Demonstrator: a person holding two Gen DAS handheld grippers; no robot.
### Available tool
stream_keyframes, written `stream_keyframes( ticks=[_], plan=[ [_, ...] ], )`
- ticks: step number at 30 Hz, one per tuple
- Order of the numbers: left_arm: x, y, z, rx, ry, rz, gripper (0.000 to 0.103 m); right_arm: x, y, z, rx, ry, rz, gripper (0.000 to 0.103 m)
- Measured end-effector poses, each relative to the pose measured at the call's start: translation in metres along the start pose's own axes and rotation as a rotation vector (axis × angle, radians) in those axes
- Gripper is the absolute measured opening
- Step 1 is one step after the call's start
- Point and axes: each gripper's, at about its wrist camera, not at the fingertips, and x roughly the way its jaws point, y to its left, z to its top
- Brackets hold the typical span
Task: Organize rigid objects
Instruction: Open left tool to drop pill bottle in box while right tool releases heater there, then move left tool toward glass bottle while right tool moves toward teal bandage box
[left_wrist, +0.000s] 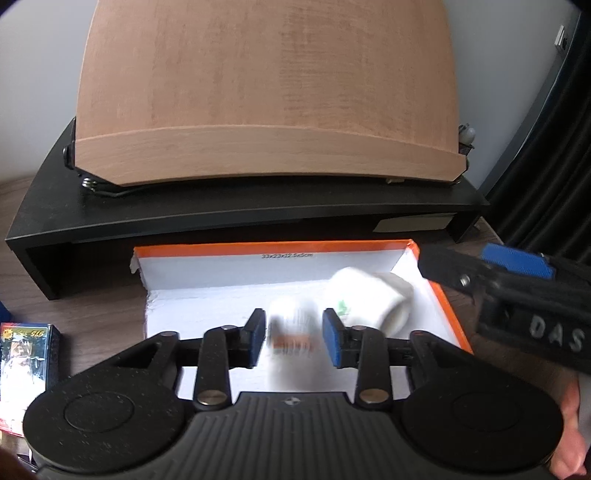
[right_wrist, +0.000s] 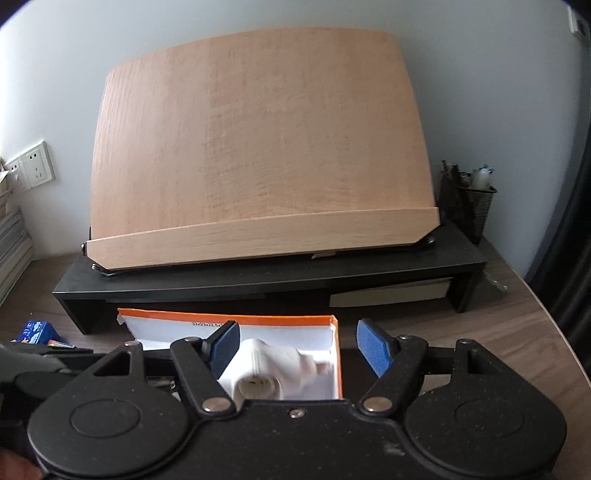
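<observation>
An orange-rimmed white box (left_wrist: 273, 248) lies open on the desk in front of a black riser. A white bottle (left_wrist: 369, 299) lies on its side in the box's right half. A second white bottle with an orange label (left_wrist: 291, 325) shows blurred between the blue pads of my left gripper (left_wrist: 294, 321), with a small gap on each side; the jaws are open. My right gripper (right_wrist: 297, 334) is wide open and holds nothing, hovering over the box's right rim (right_wrist: 336, 354). The white bottles (right_wrist: 273, 363) show below it. In the left wrist view the right gripper's body (left_wrist: 517, 288) stands at the right.
A tilted wooden book stand (right_wrist: 258, 147) sits on the black riser (right_wrist: 280, 277) behind the box. A pack of cards (left_wrist: 26, 354) lies left of the box, and a blue box (right_wrist: 35, 330) too. A mesh pen holder (right_wrist: 472, 206) stands at the back right. Stacked papers (right_wrist: 11, 236) lean at the left wall.
</observation>
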Motion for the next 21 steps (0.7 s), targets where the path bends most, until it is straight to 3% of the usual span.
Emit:
stream_keyframes(
  ticks=[6, 11, 17, 21],
  plan=[
    [-0.027, -0.001, -0.007, 0.003, -0.016, 0.009, 0.072, -0.029, 0.004, -0.007, 0.022, -0.032, -0.029, 0.086],
    [-0.061, 0.0, -0.016, 0.003, -0.018, 0.069, 0.089, -0.055, 0.009, -0.014, 0.075, -0.042, -0.044, 0.09],
    [-0.104, 0.01, -0.035, -0.022, -0.023, 0.101, 0.096, -0.078, 0.022, -0.027, 0.131, -0.001, -0.074, 0.091],
    [-0.127, 0.014, -0.041, -0.035, -0.048, 0.119, 0.098, -0.092, 0.038, -0.036, 0.131, 0.017, -0.046, 0.091]
  ],
)
